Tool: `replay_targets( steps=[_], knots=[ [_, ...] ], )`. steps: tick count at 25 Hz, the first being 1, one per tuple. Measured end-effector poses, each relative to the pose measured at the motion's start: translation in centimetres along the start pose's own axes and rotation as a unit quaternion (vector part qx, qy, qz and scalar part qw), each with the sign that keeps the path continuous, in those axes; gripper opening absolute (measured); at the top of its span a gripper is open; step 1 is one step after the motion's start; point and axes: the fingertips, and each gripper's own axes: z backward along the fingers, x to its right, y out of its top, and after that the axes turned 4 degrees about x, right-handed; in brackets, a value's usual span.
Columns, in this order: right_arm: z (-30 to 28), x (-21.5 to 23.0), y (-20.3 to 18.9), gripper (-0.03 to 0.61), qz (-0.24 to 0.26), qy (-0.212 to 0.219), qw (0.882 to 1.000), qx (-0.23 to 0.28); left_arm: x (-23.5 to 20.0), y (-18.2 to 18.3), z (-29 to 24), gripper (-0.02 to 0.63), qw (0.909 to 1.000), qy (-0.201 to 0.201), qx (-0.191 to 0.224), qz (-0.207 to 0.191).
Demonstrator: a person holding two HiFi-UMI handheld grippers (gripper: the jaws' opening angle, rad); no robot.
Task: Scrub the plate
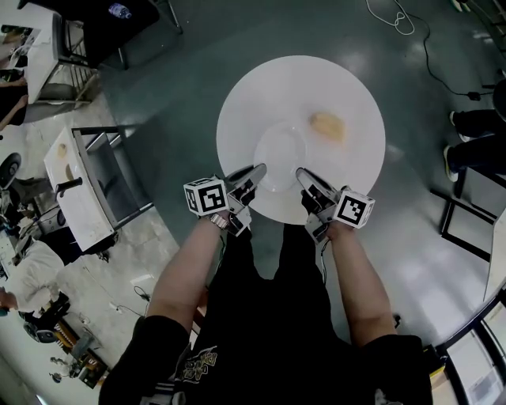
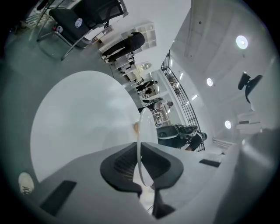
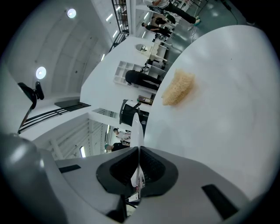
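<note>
A white plate (image 1: pixel 281 152) is over a round white table (image 1: pixel 360 91), seen from above in the head view. My left gripper (image 1: pixel 254 174) is shut on the plate's near-left rim, and my right gripper (image 1: pixel 305 177) is shut on its near-right rim. In the left gripper view the plate (image 2: pixel 145 127) shows edge-on, pinched between the dark pads of the left gripper (image 2: pixel 140 165). In the right gripper view the plate's thin rim (image 3: pixel 137 129) rises from the closed right gripper (image 3: pixel 137 169). A yellow sponge (image 1: pixel 326 125) lies on the table beyond the plate; the sponge (image 3: pixel 178 88) also shows there.
A white cart (image 1: pixel 75 190) with a metal frame stands on the floor at the left. Cables (image 1: pixel 411 24) trail across the floor at the top right. A person's legs (image 1: pixel 474 138) and a black frame (image 1: pixel 462 225) are at the right. The person's own legs fill the foreground.
</note>
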Motion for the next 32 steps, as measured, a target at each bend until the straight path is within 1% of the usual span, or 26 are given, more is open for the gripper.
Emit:
replay_targets(
  steps=[2, 4, 7, 8, 9, 10, 11, 12, 13, 14, 16, 17, 18, 19, 20, 21, 22, 23, 24, 25, 26, 28, 30, 32],
  knots=[
    [-0.1, 0.0, 0.0, 0.028, 0.009, -0.003, 1.0, -0.002, 0.0, 0.2, 0.0, 0.025, 1.0, 0.001, 0.003, 0.002],
    [-0.1, 0.1, 0.0, 0.029, 0.034, -0.012, 0.999, -0.007, 0.1, 0.4, 0.1, 0.023, 1.0, 0.006, 0.008, -0.001],
    [0.1, 0.2, 0.3, 0.034, 0.075, -0.025, 0.997, -0.013, 0.1, 0.7, 0.2, 0.02, 0.9995, 0.025, 0.02, -0.009],
    [0.4, 0.2, 0.7, 0.04, 0.097, -0.036, 0.995, -0.013, 0.1, 0.9, 0.2, 0.02, 0.9992, 0.03, 0.025, -0.011],
    [0.7, 0.4, 1.3, 0.061, 0.131, -0.052, 0.99, -0.014, 0.0, 1.2, 0.2, 0.02, 0.9988, 0.036, 0.03, -0.012],
    [1.1, 0.5, 2.2, 0.082, 0.176, -0.075, 0.981, -0.015, 0.0, 1.5, 0.2, 0.02, 0.9984, 0.041, 0.036, -0.014],
    [1.5, 0.8, 3.3, 0.095, 0.233, -0.102, 0.967, -0.018, 0.1, 2.0, 0.1, 0.02, 0.998, 0.044, 0.042, -0.018],
    [1.8, 1.1, 4.5, 0.097, 0.298, -0.133, 0.945, -0.024, 0.0, 2.5, 0.1, 0.02, 0.9975, 0.049, 0.046, -0.022],
    [2.1, 1.6, 5.7, 0.103, 0.367, -0.166, 0.914, -0.037, -0.1, 2.8, 0.1, 0.02, 0.997, 0.055, 0.048, -0.025],
    [2.3, 2.1, 6.9, 0.106, 0.437, -0.199, 0.875, -0.055, -0.4, 3.0, 0.2, 0.02, 0.9964, 0.064, 0.048, -0.026],
    [2.4, 3.3, 8.7, 0.117, 0.558, -0.252, 0.784, -0.104, -1.0, 3.2, 0.3, 0.02, 0.9952, 0.08, 0.047, -0.031],
    [2.3, 3.8, 9.2, 0.132, 0.601, -0.269, 0.741, -0.132, -1.1, 3.3, 0.3, 0.02, 0.9946, 0.085, 0.047, -0.034],
    [2.0, 4.4, 9.5, 0.145, 0.633, -0.28, 0.704, -0.159, -1.1, 3.4, 0.3, 0.02, 0.9941, 0.09, 0.047, -0.037],
    [1.7, 4.9, 9.7, 0.152, 0.657, -0.286, 0.673, -0.184, -1.1, 3.5, 0.2, 0.02, 0.9936, 0.094, 0.048, -0.041],
    [1.3, 5.4, 9.8, 0.158, 0.676, -0.289, 0.646, -0.205, -1.0, 3.6, 0.1, 0.02, 0.9932, 0.097, 0.047, -0.044],
    [0.9, 5.8, 9.9, 0.163, 0.692, -0.289, 0.623, -0.222, -0.9, 3.7, 0.0, 0.02, 0.9928, 0.1, 0.047, -0.047],
    [0.5, 6.1, 9.9, 0.164, 0.703, -0.288, 0.605, -0.237, -0.7, 3.8, -0.1, 0.02, 0.9926, 0.101, 0.046, -0.049],
    [0.2, 6.4, 9.8, 0.166, 0.711, -0.287, 0.591, -0.25, -0.6, 3.8, -0.2, 0.02, 0.9924, 0.102, 0.045, -0.052],
    [-0.2, 6.8, 9.7, 0.167, 0.716, -0.286, 0.58, -0.263, -0.4, 3.9, -0.3, 0.02, 0.9922, 0.103, 0.045, -0.055],
    [-0.5, 7.2, 9.6, 0.167, 0.719, -0.287, 0.571, -0.273, -0.3, 4.1, -0.4, 0.02, 0.9921, 0.102, 0.045, -0.057],
    [-0.7, 7.6, 9.7, 0.167, 0.72, -0.289, 0.565, -0.281, -0.1, 4.2, -0.6, 0.02, 0.9921, 0.102, 0.044, -0.059],
    [-0.9, 8.2, 10.0, 0.166, 0.717, -0.297, 0.561, -0.289, 0.2, 4.5, -0.9, 0.021, 0.9919, 0.101, 0.045, -0.062],
    [-0.9, 8.7, 10.4, 0.164, 0.711, -0.303, 0.563, -0.293, 0.4, 4.8, -1.2, 0.02, 0.9918, 0.101, 0.047, -0.063],
    [-0.8, 9.2, 10.6, 0.119, 0.704, -0.308, 0.567, -0.296, 0.5, 4.9, -1.3, 0.02, 0.9916, 0.101, 0.049, -0.064]
  ],
)
